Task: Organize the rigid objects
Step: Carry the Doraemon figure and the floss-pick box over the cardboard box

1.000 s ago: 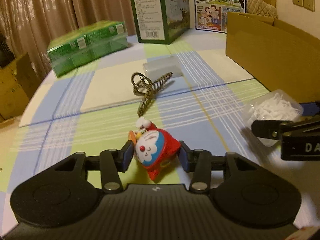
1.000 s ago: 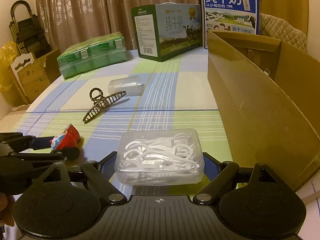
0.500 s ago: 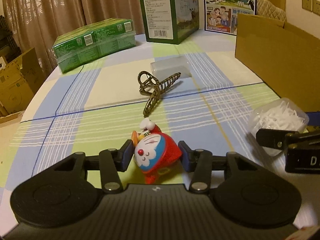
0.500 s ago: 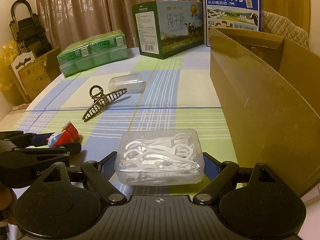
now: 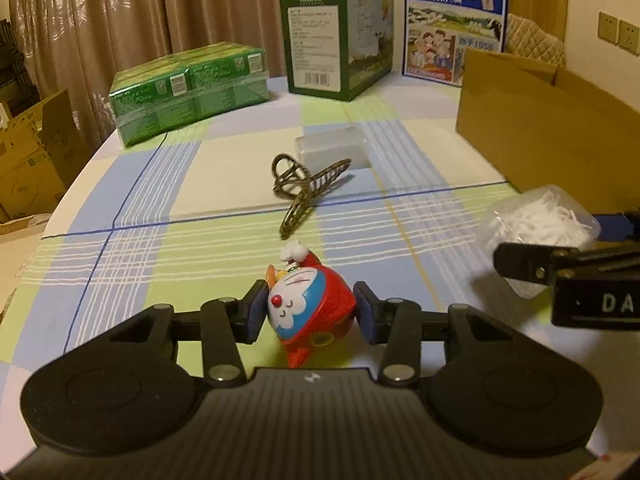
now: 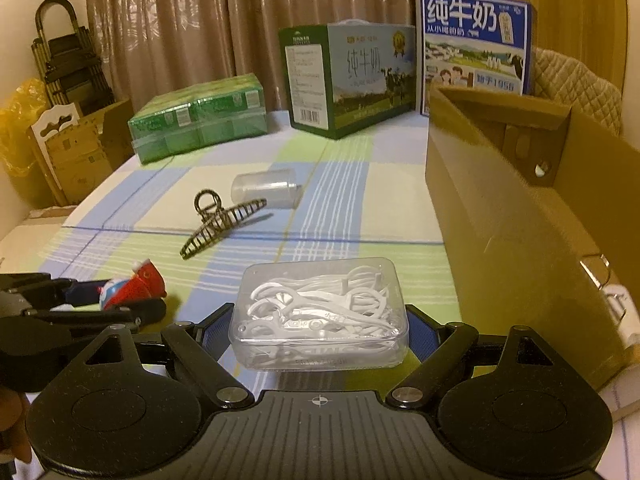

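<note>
**Left tool closing on the toy; right tool has the floss-pick box**

- Since a second ago the left tool (image 5: 309, 312) has narrowed its jaws around the red-and-blue cat toy (image 5: 310, 310). The jaws are closing now; the near pad looks to touch the toy's side, the far pad sits just beside it. Grip probably not firm yet.
- Toy lies on the table (image 5: 168, 248), near its front edge, between the pads.
- Right tool (image 6: 318, 330) unchanged: jaws wide, pads against both ends of the clear floss-pick box (image 6: 320, 316), which is full of white picks, lid shut.
- Meaning: both items look nearly ready to carry to the cardboard box (image 6: 520, 216) on the right. It stands open; its inside is mostly hidden.
- Not yet gathered: hair claw (image 5: 306, 188) and a clear lidded case (image 5: 332, 148), apparently empty, mid-table.
</note>
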{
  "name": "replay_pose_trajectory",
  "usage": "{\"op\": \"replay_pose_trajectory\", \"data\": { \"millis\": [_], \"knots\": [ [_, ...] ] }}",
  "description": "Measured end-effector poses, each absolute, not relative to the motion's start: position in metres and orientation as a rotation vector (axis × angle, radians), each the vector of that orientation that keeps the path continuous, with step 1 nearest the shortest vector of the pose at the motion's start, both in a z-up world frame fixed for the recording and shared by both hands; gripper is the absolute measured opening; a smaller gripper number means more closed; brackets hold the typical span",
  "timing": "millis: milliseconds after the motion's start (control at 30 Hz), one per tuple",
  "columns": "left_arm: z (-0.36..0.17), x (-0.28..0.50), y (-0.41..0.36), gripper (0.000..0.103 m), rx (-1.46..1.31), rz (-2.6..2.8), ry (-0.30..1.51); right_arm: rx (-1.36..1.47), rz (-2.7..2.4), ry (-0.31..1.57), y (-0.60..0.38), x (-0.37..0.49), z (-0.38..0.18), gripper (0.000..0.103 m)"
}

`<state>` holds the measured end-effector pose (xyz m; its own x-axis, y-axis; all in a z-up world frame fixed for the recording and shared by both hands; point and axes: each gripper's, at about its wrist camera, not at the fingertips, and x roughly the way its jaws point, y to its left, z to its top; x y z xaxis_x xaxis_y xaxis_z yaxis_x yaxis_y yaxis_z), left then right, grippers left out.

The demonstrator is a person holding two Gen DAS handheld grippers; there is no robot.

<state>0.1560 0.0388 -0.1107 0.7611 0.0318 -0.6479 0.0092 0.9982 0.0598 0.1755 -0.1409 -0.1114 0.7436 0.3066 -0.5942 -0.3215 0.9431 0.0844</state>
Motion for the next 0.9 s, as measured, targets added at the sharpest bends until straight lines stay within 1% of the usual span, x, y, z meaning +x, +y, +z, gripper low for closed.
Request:
{"op": "replay_pose_trajectory", "data": {
  "millis": [467,900],
  "knots": [
    [-0.041,0.117,0.039,0.040,-0.043,0.048,0.651,-0.028,0.362,0.539,-0.148,0.138,-0.044,0.084],
    [0.006,0.065,-0.004,0.040,-0.043,-0.035,0.616,0.007,0.307,0.505,-0.195,0.084,-0.002,0.084]
  ]
}}
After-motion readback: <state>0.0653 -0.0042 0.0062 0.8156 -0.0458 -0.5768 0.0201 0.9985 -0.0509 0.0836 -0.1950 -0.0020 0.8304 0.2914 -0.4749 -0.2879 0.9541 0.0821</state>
